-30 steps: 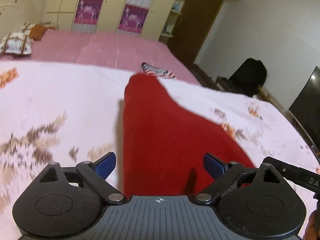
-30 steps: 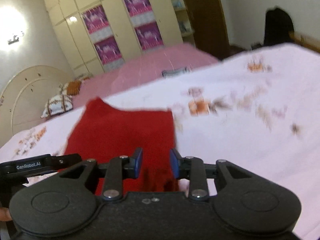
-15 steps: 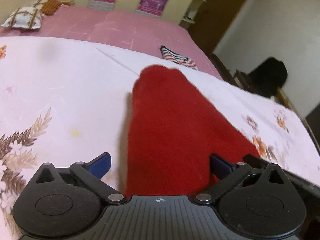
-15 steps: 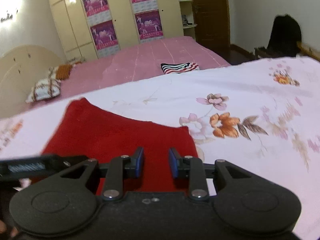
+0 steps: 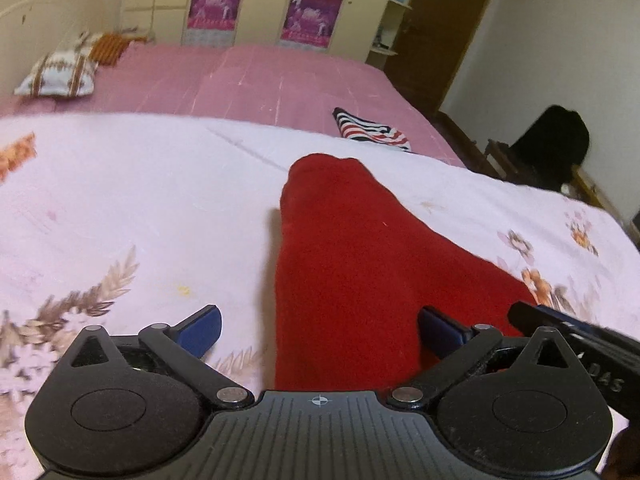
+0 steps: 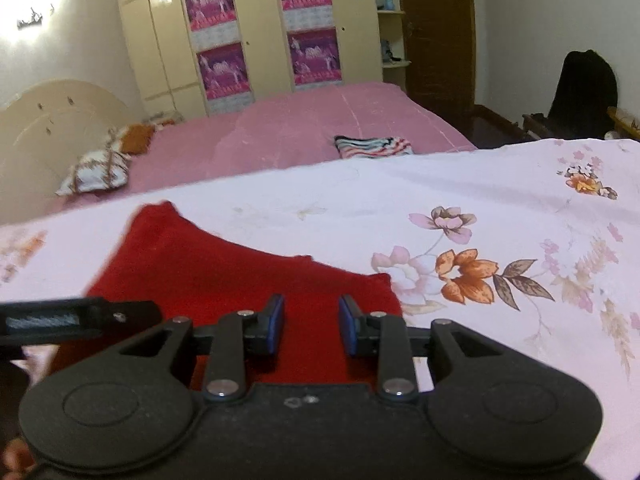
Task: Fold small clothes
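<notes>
A small red garment (image 5: 352,264) lies flat on the white floral sheet (image 5: 140,200), narrow end pointing away. It also shows in the right wrist view (image 6: 224,276). My left gripper (image 5: 320,330) is wide open, with its fingers straddling the garment's near left edge and nothing held. My right gripper (image 6: 311,326) is partly open over the garment's near right corner, and its blue pads (image 6: 276,322) hold nothing. The right gripper's body shows at the right edge of the left wrist view (image 5: 580,332).
A striped folded cloth (image 5: 372,130) lies on the pink bedspread (image 5: 240,80) beyond the sheet. Pillows (image 5: 60,74) sit at the far left by the headboard. A wardrobe, a door and a dark chair (image 5: 548,148) stand at the back and right.
Both grippers have steadied over the garment's near edge. The right gripper's jaws have opened slightly wider. The garment now lies flat and still.
</notes>
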The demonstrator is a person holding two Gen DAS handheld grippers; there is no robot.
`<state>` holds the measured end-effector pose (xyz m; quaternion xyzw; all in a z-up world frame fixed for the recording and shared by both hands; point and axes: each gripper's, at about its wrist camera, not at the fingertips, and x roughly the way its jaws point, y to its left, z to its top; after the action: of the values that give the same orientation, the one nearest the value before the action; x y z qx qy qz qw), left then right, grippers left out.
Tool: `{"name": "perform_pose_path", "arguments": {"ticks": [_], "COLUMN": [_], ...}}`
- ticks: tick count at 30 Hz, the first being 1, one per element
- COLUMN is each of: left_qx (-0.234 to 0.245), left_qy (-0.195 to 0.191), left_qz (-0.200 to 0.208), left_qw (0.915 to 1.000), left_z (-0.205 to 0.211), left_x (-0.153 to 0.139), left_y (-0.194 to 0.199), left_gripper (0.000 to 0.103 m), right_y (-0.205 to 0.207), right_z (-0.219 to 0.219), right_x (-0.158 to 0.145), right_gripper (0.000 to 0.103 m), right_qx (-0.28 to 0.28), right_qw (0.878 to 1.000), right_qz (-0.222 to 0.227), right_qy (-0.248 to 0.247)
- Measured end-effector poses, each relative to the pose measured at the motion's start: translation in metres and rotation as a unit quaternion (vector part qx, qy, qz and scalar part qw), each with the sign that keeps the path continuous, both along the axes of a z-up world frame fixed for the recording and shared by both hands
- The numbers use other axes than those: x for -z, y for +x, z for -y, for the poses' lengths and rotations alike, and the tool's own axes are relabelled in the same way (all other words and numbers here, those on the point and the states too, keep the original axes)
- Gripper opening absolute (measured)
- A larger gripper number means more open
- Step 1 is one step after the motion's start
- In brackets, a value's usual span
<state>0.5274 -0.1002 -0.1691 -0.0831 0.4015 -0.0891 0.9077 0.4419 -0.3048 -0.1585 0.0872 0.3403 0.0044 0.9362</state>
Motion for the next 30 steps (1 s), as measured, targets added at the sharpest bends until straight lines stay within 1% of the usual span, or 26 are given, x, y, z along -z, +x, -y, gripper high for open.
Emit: {"name": "perform_pose_path", "arguments": {"ticks": [6, 9, 11, 13, 15, 16, 18, 22, 25, 28, 30], "left_qx": [0.026, 0.031, 0.028, 0.029, 0.034, 0.036, 0.039, 0.054, 0.059, 0.059, 0.051], "left_qy": [0.022, 0.024, 0.022, 0.025, 0.035, 0.038, 0.040, 0.049, 0.047, 0.047, 0.037], "left_qz": [0.011, 0.011, 0.008, 0.006, 0.009, 0.009, 0.010, 0.020, 0.003, -0.021, -0.023], "left_qw": [0.9994, 0.9992, 0.9993, 0.9992, 0.9988, 0.9986, 0.9984, 0.9971, 0.9971, 0.9970, 0.9978], "left_z": [0.001, 0.001, 0.001, 0.001, 0.003, 0.003, 0.002, 0.002, -0.001, -0.002, -0.004], "left_x": [-0.014, -0.015, -0.011, -0.009, -0.009, -0.011, -0.016, -0.022, -0.012, 0.006, 0.011], "left_y": [-0.041, -0.057, -0.065, -0.068, -0.071, -0.074, -0.081, -0.103, -0.119, -0.125, -0.127], "left_gripper": [0.103, 0.103, 0.103, 0.103, 0.103, 0.103, 0.103, 0.103, 0.103, 0.103, 0.103], "right_y": [-0.049, -0.072, -0.083, -0.089, -0.088, -0.089, -0.091, -0.107, -0.124, -0.136, -0.136], "right_z": [-0.005, -0.008, -0.010, -0.012, -0.011, -0.010, -0.012, -0.012, -0.013, -0.014, -0.016], "right_x": [-0.020, -0.022, -0.017, -0.009, 0.003, 0.006, 0.003, -0.013, -0.014, -0.008, 0.005], "right_gripper": [0.030, 0.031, 0.031, 0.032, 0.032, 0.032, 0.032, 0.033, 0.034, 0.035, 0.035], "right_qx": [-0.011, -0.010, -0.015, -0.012, -0.007, -0.005, -0.004, -0.010, -0.012, -0.016, -0.013], "right_qw": [1.000, 1.000, 1.000, 1.000, 0.999, 0.999, 0.999, 1.000, 1.000, 1.000, 0.999], "right_qz": [0.019, 0.019, 0.014, 0.004, -0.018, -0.019, -0.017, 0.002, 0.005, -0.003, -0.029], "right_qy": [0.004, -0.005, -0.012, -0.026, -0.027, -0.027, -0.034, -0.019, -0.015, -0.017, -0.037]}}
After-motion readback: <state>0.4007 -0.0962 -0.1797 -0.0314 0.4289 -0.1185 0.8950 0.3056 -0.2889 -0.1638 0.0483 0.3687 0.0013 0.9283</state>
